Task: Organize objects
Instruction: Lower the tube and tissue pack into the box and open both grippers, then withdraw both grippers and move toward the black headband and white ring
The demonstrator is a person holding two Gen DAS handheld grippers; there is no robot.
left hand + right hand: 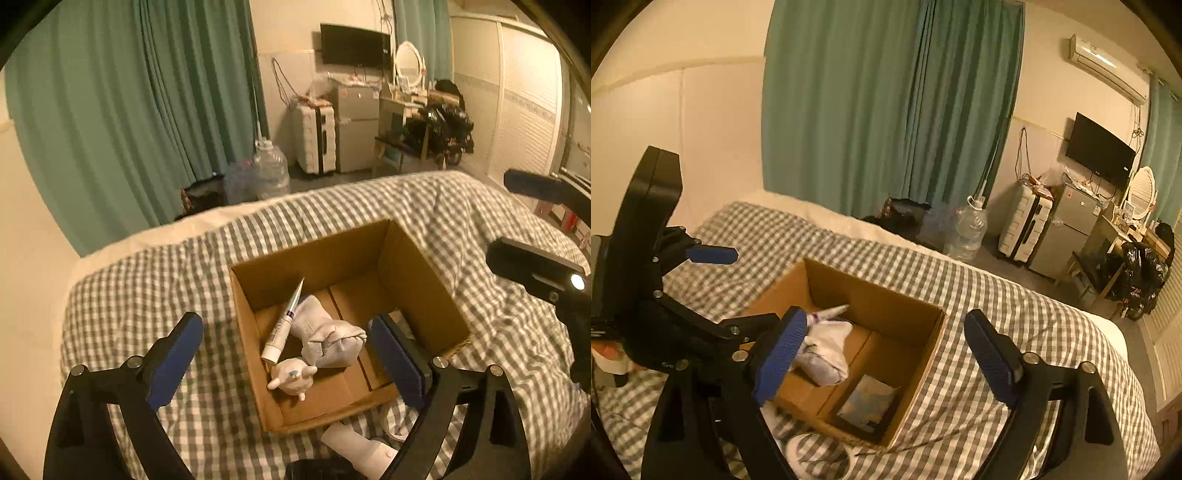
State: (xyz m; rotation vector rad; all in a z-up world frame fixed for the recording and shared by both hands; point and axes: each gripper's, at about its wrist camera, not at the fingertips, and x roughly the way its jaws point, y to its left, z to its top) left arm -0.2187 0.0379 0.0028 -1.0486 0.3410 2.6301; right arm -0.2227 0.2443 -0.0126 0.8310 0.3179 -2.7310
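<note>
Both the left gripper (286,354) and right gripper (886,356) hang spread and empty above the cardboard box (424,266); packing seems underway, so next fetch the white item (364,448) just beside it.

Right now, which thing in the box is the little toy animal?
Find the cardboard box on the checked bed. At its near corner, below the tube and the balled grey sock, lies the toy: it alone is small, white and rounded, with stubby legs.

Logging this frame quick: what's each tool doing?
Left tool: open, holding nothing, over the box.
Right tool: open, holding nothing.
</note>
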